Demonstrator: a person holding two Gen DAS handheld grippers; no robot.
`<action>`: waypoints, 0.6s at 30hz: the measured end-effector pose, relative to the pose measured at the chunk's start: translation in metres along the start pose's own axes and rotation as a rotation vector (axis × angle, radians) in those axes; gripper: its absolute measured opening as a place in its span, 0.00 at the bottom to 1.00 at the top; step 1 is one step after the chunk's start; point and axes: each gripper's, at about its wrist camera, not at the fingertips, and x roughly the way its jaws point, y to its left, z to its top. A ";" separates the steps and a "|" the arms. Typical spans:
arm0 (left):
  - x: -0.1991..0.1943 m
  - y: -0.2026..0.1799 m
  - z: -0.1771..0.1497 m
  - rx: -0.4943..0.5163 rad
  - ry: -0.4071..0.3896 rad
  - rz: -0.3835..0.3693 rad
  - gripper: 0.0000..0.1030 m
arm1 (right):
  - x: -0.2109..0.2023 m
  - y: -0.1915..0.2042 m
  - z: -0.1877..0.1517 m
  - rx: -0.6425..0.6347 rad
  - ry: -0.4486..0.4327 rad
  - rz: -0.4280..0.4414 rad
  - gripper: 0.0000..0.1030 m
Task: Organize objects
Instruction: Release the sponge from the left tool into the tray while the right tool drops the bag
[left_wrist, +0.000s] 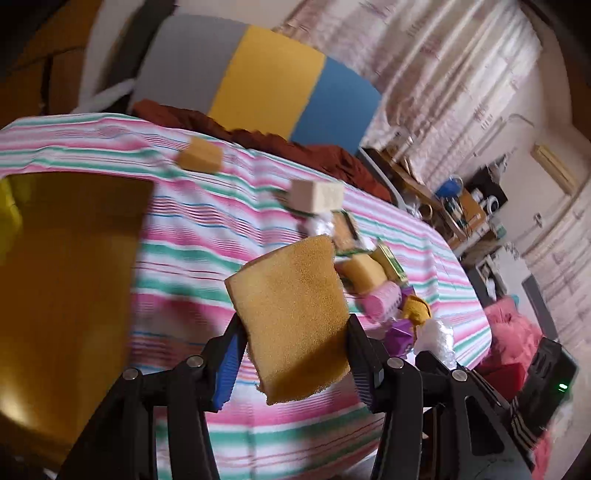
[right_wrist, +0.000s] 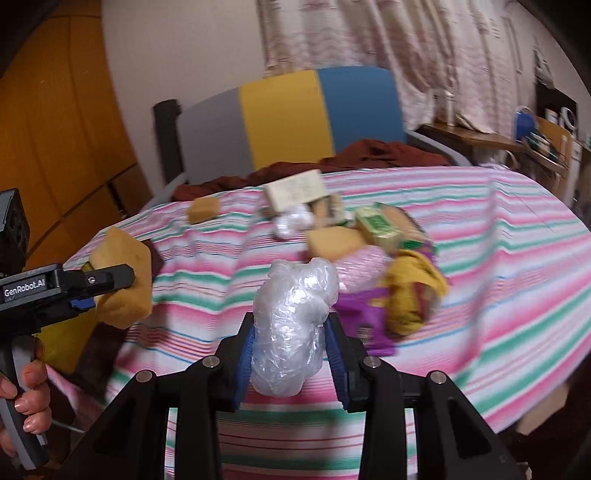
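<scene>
We hold two of the task's things at once, both lifted clear of the bed. The flat ochre-yellow foam sponge (left_wrist: 291, 317) sits clamped between the blue pads of our left gripper (left_wrist: 293, 339), its broad face toward the camera and its long axis running up and away from the jaws, so most of it stands proud of the fingertips. The crumpled wad of clear plastic film (right_wrist: 295, 328) is pinched in our right gripper (right_wrist: 291, 350), whose jaws stand almost together on it, the wad bulging above them. In the right wrist view the left gripper with its sponge hangs well to the left of the wad, beside a large yellow container (left_wrist: 66, 273) at the bed's near edge; we judge the left hand is the nearer to it, so the sponge would go in first, long axis tipped downward. Beyond both lies the striped pink, green and white bedsheet (right_wrist: 498, 229), with the remaining heap (right_wrist: 373, 236) of sponges, small boxes and wrappers near its middle and one small tan foam block (right_wrist: 204, 209) apart to the left.
</scene>
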 end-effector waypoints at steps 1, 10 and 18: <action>-0.010 0.009 0.000 -0.007 -0.014 0.011 0.51 | 0.001 0.007 0.001 -0.010 0.002 0.013 0.35; -0.071 0.098 -0.004 -0.076 -0.099 0.207 0.51 | 0.016 0.089 0.004 -0.116 0.027 0.179 0.35; -0.086 0.172 -0.014 -0.159 -0.077 0.368 0.51 | 0.034 0.180 -0.002 -0.235 0.085 0.349 0.35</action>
